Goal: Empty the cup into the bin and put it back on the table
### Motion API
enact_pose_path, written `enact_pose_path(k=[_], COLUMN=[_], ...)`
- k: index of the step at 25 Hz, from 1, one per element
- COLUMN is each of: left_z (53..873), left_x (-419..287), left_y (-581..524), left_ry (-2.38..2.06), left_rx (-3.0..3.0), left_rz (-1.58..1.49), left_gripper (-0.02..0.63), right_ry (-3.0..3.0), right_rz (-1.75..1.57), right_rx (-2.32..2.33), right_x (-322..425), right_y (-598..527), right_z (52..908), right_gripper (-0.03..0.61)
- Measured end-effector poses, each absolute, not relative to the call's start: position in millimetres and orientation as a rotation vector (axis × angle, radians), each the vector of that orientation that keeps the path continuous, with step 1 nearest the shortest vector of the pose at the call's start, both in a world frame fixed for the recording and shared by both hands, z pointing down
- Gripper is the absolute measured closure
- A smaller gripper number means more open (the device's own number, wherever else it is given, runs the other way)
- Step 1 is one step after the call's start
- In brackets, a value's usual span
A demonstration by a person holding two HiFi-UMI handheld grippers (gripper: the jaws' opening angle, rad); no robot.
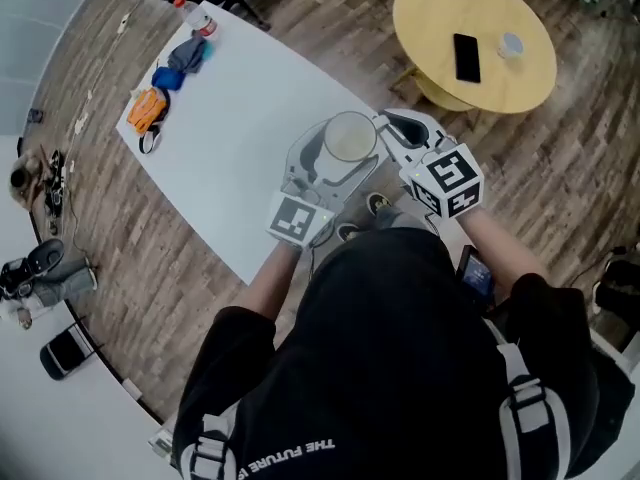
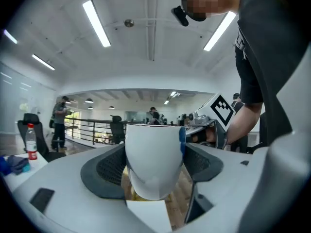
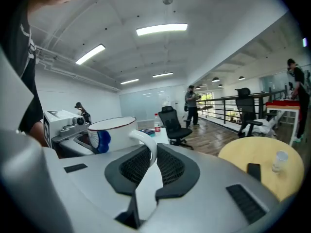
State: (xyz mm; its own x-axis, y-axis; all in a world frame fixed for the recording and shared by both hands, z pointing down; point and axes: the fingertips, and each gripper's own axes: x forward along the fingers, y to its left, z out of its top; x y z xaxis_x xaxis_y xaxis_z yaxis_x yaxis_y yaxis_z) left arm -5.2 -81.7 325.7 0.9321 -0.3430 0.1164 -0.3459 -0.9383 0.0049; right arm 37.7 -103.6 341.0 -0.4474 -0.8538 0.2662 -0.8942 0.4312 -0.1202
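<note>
Your left tongs [image 2: 154, 165] clamp the body of the stiff, smooth, breakable-looking white cup [image 1: 347, 140], your right tongs [image 3: 151, 155] pinch its handle [image 3: 144, 141], the safer hold

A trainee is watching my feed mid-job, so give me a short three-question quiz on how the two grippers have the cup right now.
1. True or false: the left gripper has its jaws on either side of the cup body.
2. Which part of the cup does the right gripper pinch?
3. Fill in: the phone lies on the round ____ table.
Key: 1 true; 2 the handle; 3 yellow.
</note>
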Motion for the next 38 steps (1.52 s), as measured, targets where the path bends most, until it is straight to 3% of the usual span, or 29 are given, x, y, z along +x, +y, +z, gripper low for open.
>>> enact_pose_path(k=[9, 17, 27, 38], left_z=[342.9, 396.5, 543.8, 589.4], left_x=[162.8, 228.8, 249.4, 251.0], left_y=[-2.2, 23.5, 49.6, 61.5], left_ry=[0.113, 0.329, 0.446, 0.433], left_rx=[3.089, 2.899, 2.332, 2.18], left_rz=[0.178, 0.37, 0.805, 0.889], left_gripper=[0.253, 0.253, 0.253, 0.253], right_ry=[-2.156, -1.984, -1.764, -1.674], right_rz=[0.397, 0.666, 1.324, 1.498], right_rx=[1.981, 2.085, 1.926, 1.867], right_x=[211.6, 276.9, 292.2, 292.1], right_y=[-9.0, 24.6, 61.1, 75.1], right_z=[351.1, 406.1, 561.9, 611.3], right_gripper=[0.529, 0.529, 0.528, 0.529])
